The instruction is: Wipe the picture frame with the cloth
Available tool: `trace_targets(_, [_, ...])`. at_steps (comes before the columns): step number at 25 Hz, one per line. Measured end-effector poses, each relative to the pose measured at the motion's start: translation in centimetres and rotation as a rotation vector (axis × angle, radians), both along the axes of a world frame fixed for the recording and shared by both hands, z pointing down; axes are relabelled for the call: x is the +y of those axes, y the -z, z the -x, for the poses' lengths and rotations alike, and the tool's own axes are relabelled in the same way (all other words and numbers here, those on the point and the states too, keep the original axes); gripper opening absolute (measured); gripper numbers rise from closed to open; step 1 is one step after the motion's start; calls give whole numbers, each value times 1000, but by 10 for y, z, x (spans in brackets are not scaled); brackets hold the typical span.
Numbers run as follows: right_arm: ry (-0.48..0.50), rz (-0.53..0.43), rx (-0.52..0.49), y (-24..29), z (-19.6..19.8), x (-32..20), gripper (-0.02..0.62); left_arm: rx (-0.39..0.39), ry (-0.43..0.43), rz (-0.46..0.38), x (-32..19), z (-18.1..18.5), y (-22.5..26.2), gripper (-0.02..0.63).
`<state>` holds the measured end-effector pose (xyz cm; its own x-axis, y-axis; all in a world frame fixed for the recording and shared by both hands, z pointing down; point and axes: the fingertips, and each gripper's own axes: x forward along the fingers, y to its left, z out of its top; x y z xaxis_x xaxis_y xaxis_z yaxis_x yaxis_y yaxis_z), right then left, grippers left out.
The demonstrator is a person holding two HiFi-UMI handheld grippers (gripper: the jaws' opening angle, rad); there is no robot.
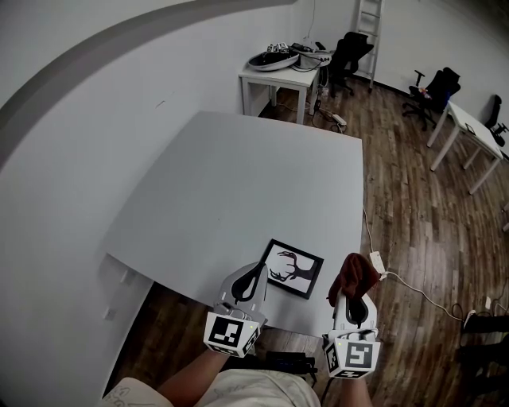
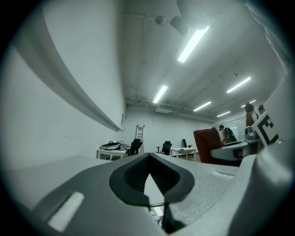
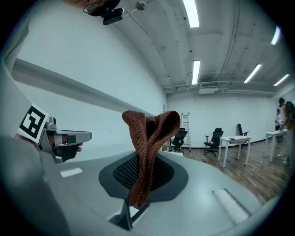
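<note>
The picture frame (image 1: 291,269), black-edged with a dark antler silhouette on white, lies flat near the front edge of the grey table (image 1: 238,183). My left gripper (image 1: 254,274) sits just left of the frame's near-left corner, jaws shut with nothing seen between them; its own view shows the tips (image 2: 148,159) meeting. My right gripper (image 1: 355,296) hovers off the table's front right corner, shut on a dark red cloth (image 1: 355,273). The cloth (image 3: 148,138) stands up folded out of the jaws (image 3: 146,163). It also shows in the left gripper view as the cloth (image 2: 207,143).
A white wall runs along the table's left. Behind it stands a white desk (image 1: 280,79) with gear, office chairs (image 1: 350,52), a ladder (image 1: 368,24) and another desk (image 1: 469,131). A power strip (image 1: 377,261) with cable lies on the wooden floor at right.
</note>
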<state>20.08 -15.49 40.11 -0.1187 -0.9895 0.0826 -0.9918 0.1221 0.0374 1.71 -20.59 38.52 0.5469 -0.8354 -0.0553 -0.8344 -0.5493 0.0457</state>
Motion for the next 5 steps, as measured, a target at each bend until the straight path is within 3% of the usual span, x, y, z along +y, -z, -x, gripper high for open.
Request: trace_targets(5, [-6, 12, 1, -3, -2, -2, 58, 2, -5, -1, -1, -2, -1, 0])
